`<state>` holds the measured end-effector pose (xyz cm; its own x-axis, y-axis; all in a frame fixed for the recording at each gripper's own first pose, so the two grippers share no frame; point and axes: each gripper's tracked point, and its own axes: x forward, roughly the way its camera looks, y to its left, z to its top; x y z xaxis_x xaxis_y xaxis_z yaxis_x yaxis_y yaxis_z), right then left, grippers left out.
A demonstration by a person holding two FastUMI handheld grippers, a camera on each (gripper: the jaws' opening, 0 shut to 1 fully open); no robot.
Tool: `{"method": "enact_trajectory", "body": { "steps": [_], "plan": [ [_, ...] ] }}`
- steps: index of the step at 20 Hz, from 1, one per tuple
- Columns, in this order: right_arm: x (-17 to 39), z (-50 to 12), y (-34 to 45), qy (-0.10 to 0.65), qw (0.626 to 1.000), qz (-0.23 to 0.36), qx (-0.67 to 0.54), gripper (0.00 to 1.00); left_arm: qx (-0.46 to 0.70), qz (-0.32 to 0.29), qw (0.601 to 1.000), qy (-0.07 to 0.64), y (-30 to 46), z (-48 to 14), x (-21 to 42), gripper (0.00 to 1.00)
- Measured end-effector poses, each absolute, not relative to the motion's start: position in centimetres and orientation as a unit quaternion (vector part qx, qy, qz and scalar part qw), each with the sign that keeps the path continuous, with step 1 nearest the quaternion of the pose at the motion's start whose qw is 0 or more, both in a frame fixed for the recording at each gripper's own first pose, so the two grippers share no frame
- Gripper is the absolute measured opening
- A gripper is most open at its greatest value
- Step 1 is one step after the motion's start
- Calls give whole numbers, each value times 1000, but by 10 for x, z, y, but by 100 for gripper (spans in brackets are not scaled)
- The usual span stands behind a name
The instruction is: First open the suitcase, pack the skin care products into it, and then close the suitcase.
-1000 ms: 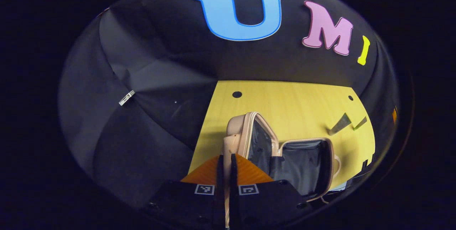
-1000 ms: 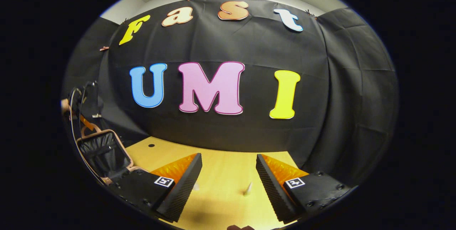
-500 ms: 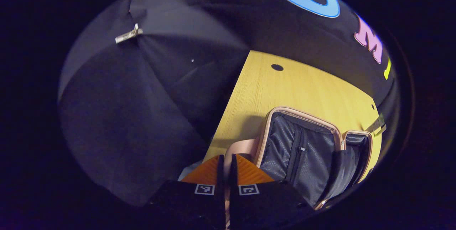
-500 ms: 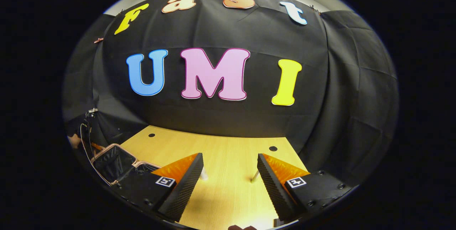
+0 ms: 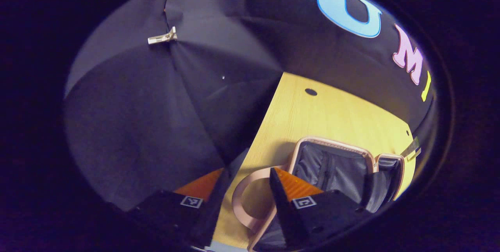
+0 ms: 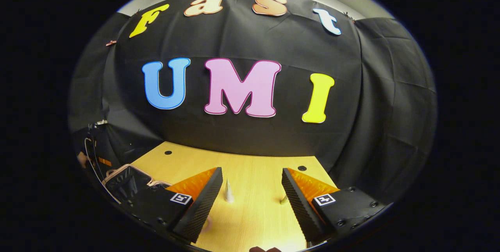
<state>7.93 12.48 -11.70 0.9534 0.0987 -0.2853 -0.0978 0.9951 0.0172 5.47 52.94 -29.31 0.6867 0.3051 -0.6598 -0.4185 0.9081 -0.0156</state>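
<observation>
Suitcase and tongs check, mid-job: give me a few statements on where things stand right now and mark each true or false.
1. The suitcase lies open on the table. True.
2. The left tongs are shut on the suitcase's handle. False: the fingers stand apart, with the handle loop lying between them.
3. The right tongs are open. True.
4. The right tongs hold a skin care product. False: they hold nothing; a small white tube stands on the table beyond them.

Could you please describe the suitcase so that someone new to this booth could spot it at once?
On the yellow wooden table, near its left edge, the suitcase lies spread open. It is pale pink with dark fabric lining and a looped pink handle, unlike the small white cone-shaped item farther right.
</observation>
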Motion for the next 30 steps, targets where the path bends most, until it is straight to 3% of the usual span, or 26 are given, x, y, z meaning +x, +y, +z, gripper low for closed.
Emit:
{"method": "enact_trajectory", "body": {
  "steps": [1,2,5,9,13,14,15,18,24,30],
  "plan": [
    [80,-112,123,135,990,45,0,97,-80,190,929,307,514,-261,58,75],
    [81,-109,121,124,991,39,0,97,-73,176,943,272,492,-234,62,93],
    [84,-105,117,104,994,26,3,96,-63,106,970,209,409,-168,76,94],
    [83,-98,106,89,996,9,12,97,-66,-33,986,149,263,-130,100,94],
    [75,-106,101,99,995,8,17,93,-93,-130,967,200,160,-171,84,96],
    [73,-105,97,100,995,7,12,97,-99,-147,961,211,136,-181,84,96],
    [69,-107,93,101,995,6,6,92,-98,-163,956,224,117,-191,86,96],
    [61,-118,83,109,994,2,10,96,-78,-195,944,253,68,-223,103,96],
    [54,-140,54,137,990,-2,24,96,-77,-193,916,342,24,-282,148,96],
    [67,-169,9,162,987,-8,19,96,-103,-150,888,422,-32,-339,206,96]
  ]
}}
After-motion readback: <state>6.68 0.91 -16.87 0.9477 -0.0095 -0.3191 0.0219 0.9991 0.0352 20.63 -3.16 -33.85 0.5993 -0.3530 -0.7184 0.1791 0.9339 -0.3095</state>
